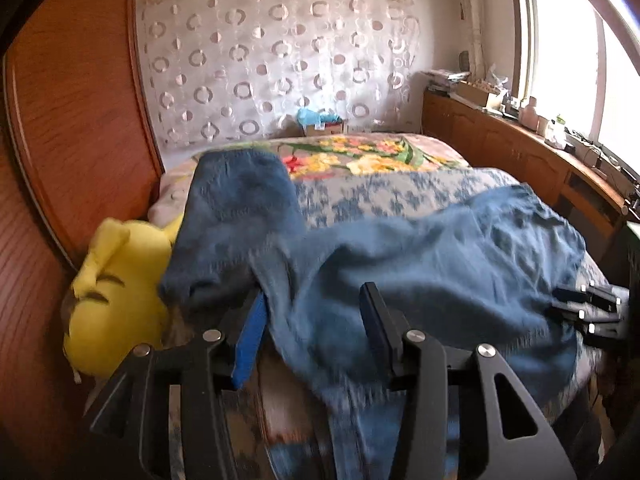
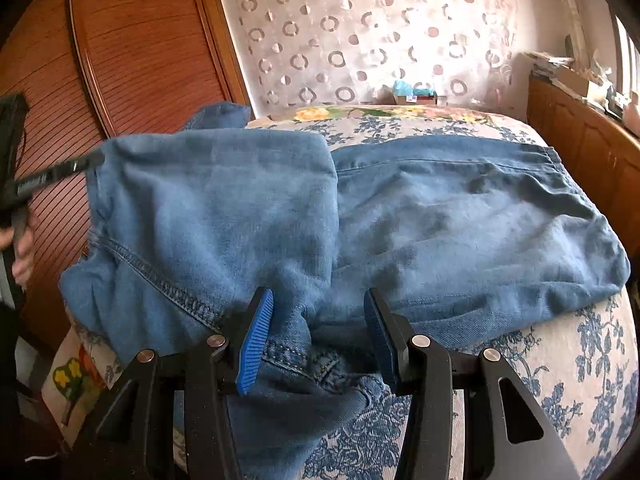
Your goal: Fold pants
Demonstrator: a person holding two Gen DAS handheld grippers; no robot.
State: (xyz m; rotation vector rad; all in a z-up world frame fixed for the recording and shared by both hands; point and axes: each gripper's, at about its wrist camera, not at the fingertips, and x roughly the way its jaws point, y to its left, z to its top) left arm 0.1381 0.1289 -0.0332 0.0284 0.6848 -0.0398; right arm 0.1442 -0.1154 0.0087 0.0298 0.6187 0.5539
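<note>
Location: a home bedroom. Indicators: a bed (image 2: 580, 360) with floral bedspread, a circle-patterned curtain (image 1: 280, 60), a wooden wardrobe (image 2: 140, 40), a yellow plush toy (image 1: 116, 280), and a cluttered windowsill cabinet (image 1: 500, 140).

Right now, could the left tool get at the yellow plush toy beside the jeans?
Probably yes. The yellow plush toy lies uncovered just left of the left tool, wedged against the wooden wardrobe. Only an edge of the jeans overlaps it, though denim sits between the tool's jaws.
</note>
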